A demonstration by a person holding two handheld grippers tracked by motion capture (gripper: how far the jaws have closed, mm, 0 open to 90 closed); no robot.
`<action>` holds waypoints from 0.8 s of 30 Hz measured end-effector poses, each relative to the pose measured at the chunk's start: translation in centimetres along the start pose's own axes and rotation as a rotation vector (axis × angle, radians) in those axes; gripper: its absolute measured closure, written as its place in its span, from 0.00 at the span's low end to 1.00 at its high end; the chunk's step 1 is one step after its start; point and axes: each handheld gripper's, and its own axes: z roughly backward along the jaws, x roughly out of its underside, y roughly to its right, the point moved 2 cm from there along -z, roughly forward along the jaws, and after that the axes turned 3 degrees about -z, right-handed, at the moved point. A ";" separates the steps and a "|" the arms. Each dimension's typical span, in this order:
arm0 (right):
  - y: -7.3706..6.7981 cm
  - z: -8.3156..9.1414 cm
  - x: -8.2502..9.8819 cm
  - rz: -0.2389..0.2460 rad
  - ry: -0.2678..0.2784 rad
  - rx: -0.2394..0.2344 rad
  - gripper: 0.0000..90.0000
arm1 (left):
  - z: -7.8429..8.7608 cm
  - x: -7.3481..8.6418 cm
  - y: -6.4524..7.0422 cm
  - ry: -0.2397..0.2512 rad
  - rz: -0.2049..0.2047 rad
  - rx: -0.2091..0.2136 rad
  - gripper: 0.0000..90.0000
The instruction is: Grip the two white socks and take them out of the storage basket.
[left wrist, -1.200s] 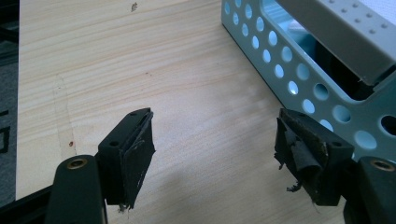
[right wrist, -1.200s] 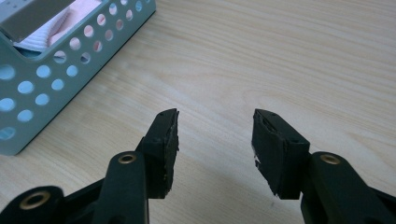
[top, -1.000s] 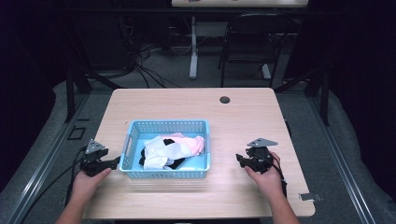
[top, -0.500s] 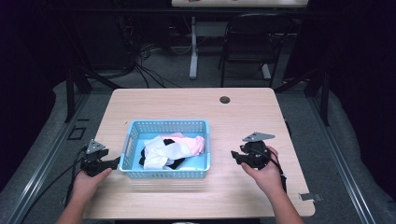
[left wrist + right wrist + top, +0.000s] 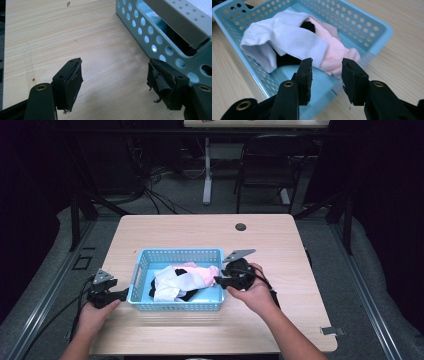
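— Since the pink sock (image 5: 337, 53) lies limp in the blue basket (image 5: 176, 255), under the white sock's (image 5: 292, 37) cuff, where do I take it?

— I'd pinch its loose near end; it's light and soft and may drag the white one along. My right gripper (image 5: 327, 75) has just been closing, jaws apart, nothing between them.

— And the left gripper (image 5: 115, 82)?

— Spread, empty, beside the basket wall. I'd clear the rim first; bare table (image 5: 200, 227) lies beyond.

Left claw (image 5: 121, 294) rests level, jaws wide — right claw (image 5: 219, 281) raised, jaws closing, nothing between.
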 end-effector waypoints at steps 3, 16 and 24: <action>-0.8 -1.0 -0.6 0.016 -0.005 -0.025 0.67 | 0.0 0.0 0.0 0.001 0.001 0.000 0.31; -4.8 -6.3 -2.8 0.012 -0.064 -0.181 0.74 | 0.0 -0.1 0.0 0.007 -0.002 0.005 0.31; -5.9 -7.6 -3.2 0.014 -0.085 -0.213 0.77 | 0.0 -0.1 0.0 0.005 -0.009 0.008 0.31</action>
